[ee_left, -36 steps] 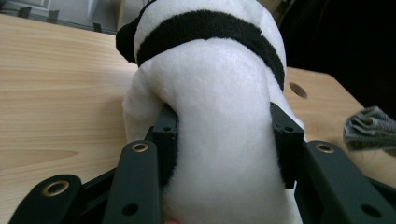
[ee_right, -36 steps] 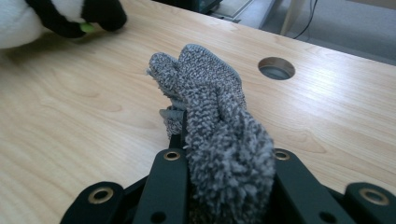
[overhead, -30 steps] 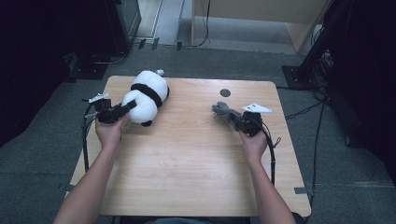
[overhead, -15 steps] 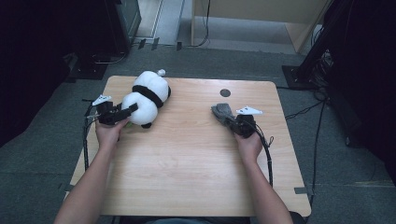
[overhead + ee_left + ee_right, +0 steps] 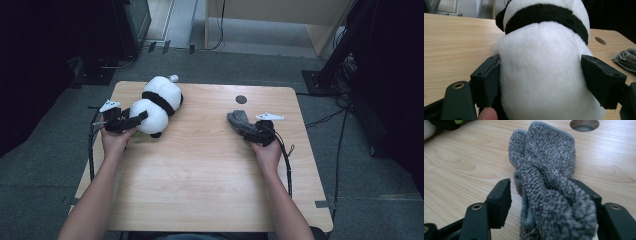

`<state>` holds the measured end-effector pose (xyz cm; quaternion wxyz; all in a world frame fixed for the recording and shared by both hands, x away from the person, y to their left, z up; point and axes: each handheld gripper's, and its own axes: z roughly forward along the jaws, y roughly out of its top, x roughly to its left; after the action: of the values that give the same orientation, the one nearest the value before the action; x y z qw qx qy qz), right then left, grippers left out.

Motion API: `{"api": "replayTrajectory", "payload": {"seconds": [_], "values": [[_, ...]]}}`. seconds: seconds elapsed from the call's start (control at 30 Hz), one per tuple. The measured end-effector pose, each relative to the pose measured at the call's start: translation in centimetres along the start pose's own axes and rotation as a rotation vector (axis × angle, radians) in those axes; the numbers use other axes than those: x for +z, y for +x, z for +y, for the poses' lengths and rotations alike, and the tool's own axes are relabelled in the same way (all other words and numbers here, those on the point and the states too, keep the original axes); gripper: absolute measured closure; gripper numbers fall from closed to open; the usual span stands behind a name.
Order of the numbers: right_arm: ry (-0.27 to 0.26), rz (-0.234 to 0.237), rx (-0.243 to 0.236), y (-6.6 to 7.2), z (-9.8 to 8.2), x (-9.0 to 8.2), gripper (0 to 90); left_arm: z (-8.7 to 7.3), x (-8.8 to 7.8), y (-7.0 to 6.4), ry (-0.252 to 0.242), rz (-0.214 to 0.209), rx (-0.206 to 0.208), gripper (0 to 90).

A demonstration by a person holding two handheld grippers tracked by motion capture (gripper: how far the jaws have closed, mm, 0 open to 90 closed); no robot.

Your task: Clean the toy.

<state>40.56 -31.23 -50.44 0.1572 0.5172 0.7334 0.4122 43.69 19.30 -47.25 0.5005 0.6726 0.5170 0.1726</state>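
A black-and-white panda plush (image 5: 156, 104) lies on the wooden table (image 5: 200, 175) at the back left. My left gripper (image 5: 142, 117) straddles its white rear end (image 5: 541, 37). Its jaws have just been opening and stand open, with the fur only brushing the pads (image 5: 487, 77). At the right, a grey knitted sock (image 5: 237, 119) lies crumpled on the table. My right gripper (image 5: 248, 130) is around its near end (image 5: 549, 202). Those jaws have also just been opening. The left pad (image 5: 500, 200) stands clear of the sock, which leans against the right one.
A round cable hole (image 5: 241, 99) is in the tabletop behind the sock. Black stands and cables line the floor at both sides, and a wooden cabinet (image 5: 270, 20) stands beyond the table. The near half of the table is bare wood.
The right gripper sank a little onto the table with the sock and its jaws parted. The left jaws spread wider around the panda, while that hand stayed put.
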Motion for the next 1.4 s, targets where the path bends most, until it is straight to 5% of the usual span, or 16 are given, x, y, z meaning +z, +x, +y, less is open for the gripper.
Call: {"api": "replayTrajectory", "payload": {"seconds": [0.3,0.43,0.7,1.4], "values": [[0.012,0.006,-0.017,0.4,0.4,-0.3,30.2,1.2,-1.2,-0.3,0.009,0.017,0.069,20.4],[0.003,0.009,-0.024,0.5,0.7,-0.7,29.3,1.7,-2.0,-0.4,0.001,-0.015,0.058,20.6],[0.006,0.007,-0.061,1.1,1.0,-2.4,28.5,2.0,-3.0,-2.2,0.047,0.011,0.109,20.6],[-0.039,0.024,-0.063,0.0,-0.6,-8.2,29.8,-0.8,-6.0,-6.0,0.108,-0.046,0.209,24.5]]}}
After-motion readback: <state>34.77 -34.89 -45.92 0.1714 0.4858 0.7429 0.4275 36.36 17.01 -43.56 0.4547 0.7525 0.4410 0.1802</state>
